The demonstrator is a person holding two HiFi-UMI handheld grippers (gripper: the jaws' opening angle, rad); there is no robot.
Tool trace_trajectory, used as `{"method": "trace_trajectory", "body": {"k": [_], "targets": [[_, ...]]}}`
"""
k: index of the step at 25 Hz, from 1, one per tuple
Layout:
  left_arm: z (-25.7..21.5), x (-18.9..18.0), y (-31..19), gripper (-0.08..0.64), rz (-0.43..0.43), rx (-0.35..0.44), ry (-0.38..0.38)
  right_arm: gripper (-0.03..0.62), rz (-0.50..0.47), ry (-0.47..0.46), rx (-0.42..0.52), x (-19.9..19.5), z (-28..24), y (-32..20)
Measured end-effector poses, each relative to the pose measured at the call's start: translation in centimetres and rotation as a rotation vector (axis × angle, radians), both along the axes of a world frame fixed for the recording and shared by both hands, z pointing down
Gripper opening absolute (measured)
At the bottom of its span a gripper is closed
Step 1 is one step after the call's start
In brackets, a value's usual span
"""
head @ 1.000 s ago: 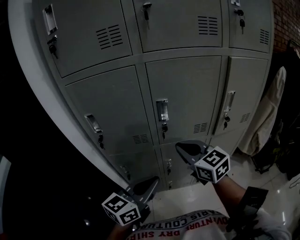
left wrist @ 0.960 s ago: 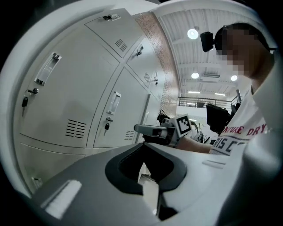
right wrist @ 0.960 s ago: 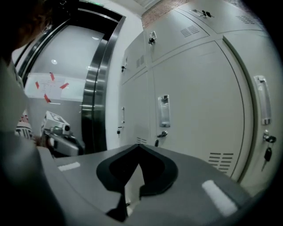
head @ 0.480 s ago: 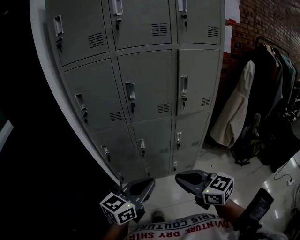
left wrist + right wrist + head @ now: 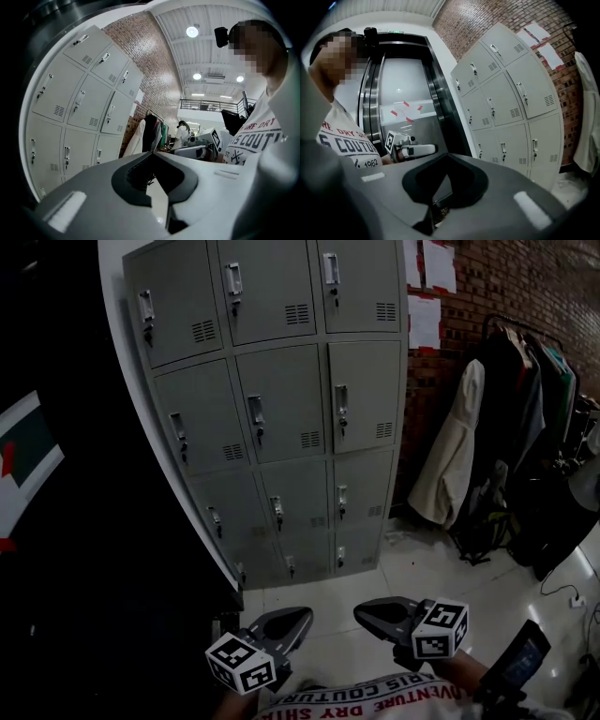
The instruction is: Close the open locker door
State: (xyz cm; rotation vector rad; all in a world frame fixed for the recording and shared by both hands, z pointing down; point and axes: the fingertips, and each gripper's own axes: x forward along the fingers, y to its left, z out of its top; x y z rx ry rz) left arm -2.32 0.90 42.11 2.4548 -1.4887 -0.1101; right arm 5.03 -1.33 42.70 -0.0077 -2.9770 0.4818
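While shirt (image 5: 375, 697) reads "DRY", L tool (image 5: 302, 616) & R tool (image 5: 364, 611) sit clenched, empty, near lockers (image 5: 281, 409).

Dim head view, left side black; ceiling lamps (image 5: 191, 32) glare bright; both gripper views bend strongly at edges.

I see matt painted metal on the lockers (image 5: 281, 418). The floor (image 5: 412, 568) looks glossy and smooth. The wall (image 5: 525, 287) is rough brick.
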Motion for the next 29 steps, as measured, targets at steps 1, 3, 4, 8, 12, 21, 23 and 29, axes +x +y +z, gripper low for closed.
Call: {"method": "trace_trajectory", "body": {"k": [1,3,4,8,12,21,23,29], "targets": [[-0.4,0.4,0.4,0.005,0.001,0.004,-0.007,-0.006,0.000,-0.006,0.003,0.2,-0.4,0.5],[-1.0,1.3,1.1,0.005,0.009,0.010,-0.017,-0.006,-0.001,-0.004,0.019,0.5,-0.8,1.3],[-1.3,1.8,1.4,0.005,0.016,0.013,-0.021,-0.006,-0.003,0.001,0.035,0.6,-1.0,1.7],[-2.0,3.2,2.3,0.005,0.027,0.023,-0.045,-0.006,-0.031,0.017,0.072,0.6,-1.2,2.9],[-1.5,3.7,3.3,0.005,0.020,0.003,-0.042,-0.006,-0.043,0.009,0.062,0.8,-1.2,3.8],[-1.5,4.8,4.5,0.005,0.030,-0.008,-0.033,-0.006,-0.046,0.004,0.059,1.8,-1.2,5.2],[-1.5,5.0,4.7,0.005,0.032,-0.009,-0.033,-0.006,-0.041,0.003,0.056,2.0,-1.3,5.2],[-1.6,5.4,4.8,0.005,0.034,-0.005,-0.036,-0.006,-0.041,-0.001,0.059,2.4,-1.2,5.4]]}}
